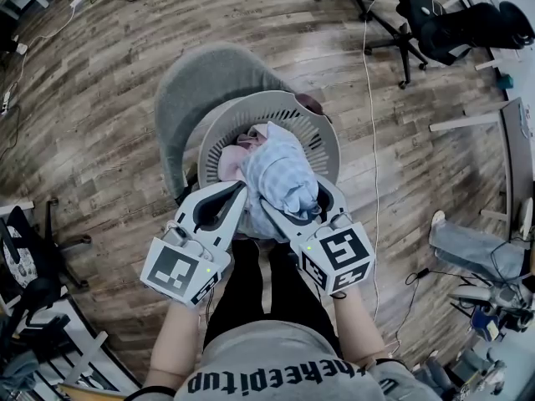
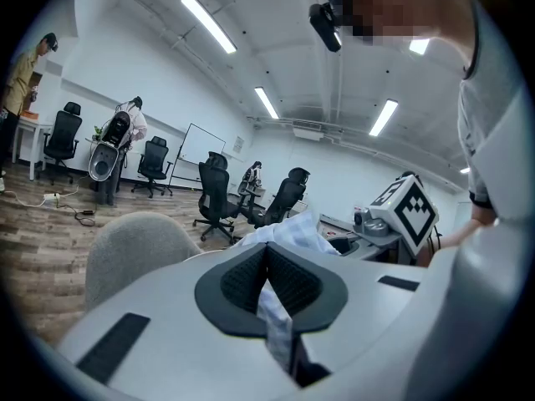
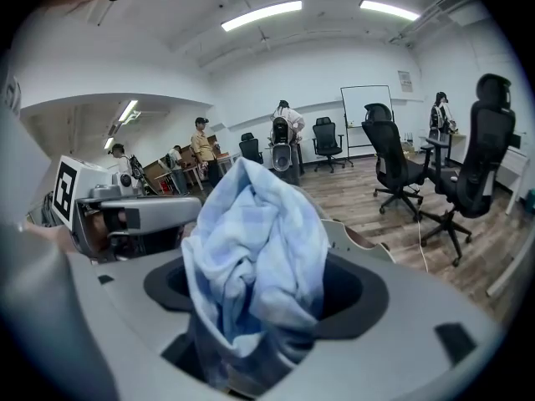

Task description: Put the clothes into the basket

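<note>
A pale blue checked cloth [image 1: 280, 172], crumpled into a soft, deeply folded bundle, is heaped above the rim of the round grey slatted plastic basket [image 1: 219, 129], next to a pink garment [image 1: 249, 143] lying inside it. At the basket's near edge the left gripper [image 2: 269, 257] is clenched on a thin strip of the cloth. Beside it, the right gripper [image 3: 263, 286] has its jaws spread wide, with the bunched cloth standing loosely between them. A grey padded chair back [image 1: 192, 82] curves just behind the basket

Garment [image 1: 280, 174]: soft woven cloth, pale blue check, matt, crumpled. Basket [image 1: 328, 136]: slatted grey plastic, smooth. Chair [image 1: 196, 82]: grey fabric, faintly napped. Floor [image 1: 100, 98]: wood-grain planks, low sheen. Left gripper [image 2: 267, 261]: matt grey plastic; pads [image 2: 294, 284] black, ribbed.
</note>
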A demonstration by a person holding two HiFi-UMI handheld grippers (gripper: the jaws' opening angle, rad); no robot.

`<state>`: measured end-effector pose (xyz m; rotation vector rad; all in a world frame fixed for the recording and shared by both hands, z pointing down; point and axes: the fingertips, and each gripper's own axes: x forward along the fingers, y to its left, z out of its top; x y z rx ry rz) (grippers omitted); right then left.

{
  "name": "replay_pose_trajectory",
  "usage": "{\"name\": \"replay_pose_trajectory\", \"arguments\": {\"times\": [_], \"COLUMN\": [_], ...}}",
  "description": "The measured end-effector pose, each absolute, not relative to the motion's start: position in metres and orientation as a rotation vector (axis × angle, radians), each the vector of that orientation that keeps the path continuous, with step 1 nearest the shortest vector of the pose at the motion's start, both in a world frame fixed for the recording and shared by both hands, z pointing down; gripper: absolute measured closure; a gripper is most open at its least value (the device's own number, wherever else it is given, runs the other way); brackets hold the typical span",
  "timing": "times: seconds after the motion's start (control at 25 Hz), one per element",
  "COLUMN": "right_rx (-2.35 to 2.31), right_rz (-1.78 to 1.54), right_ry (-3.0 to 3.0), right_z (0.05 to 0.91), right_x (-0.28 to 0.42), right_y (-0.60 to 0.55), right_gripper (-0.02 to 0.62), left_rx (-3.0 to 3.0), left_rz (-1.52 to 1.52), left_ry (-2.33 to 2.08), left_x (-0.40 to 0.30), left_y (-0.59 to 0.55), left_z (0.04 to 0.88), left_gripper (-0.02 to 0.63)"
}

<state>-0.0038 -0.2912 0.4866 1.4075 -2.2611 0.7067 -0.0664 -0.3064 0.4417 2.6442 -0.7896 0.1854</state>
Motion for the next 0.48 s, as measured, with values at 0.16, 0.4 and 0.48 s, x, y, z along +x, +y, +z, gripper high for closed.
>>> {"name": "replay_pose_trajectory", "arguments": {"times": [0.16, 0.4, 0.48], "right_rx": [1.416, 1.426, 1.423], "right_rz": [0.712, 0.697, 0.699], "right_ry": [-2.256, -2.243, -2.244], "right_z": [0.4864, 0.4844, 0.4844], "right_x": [-0.0020, -0.0008, -0.0007], "right_y": [-0.2913, -0.2914, -0.2903], "right_gripper": [0.240, 0.232, 0.232], "left_rx": [2.642, 2.637, 2.637], "left_rz": [0.185, 0.184, 0.184], "left_ry": [-0.792, -0.788, -0.788], "left_x": [-0.0671, -0.0675, -0.0665], "left_y": [-0.3062, -0.3045, -0.3034], "left_z": [0.4422, 0.4431, 0.4433], "left_gripper": [0.592, 0.592, 0.592]}}
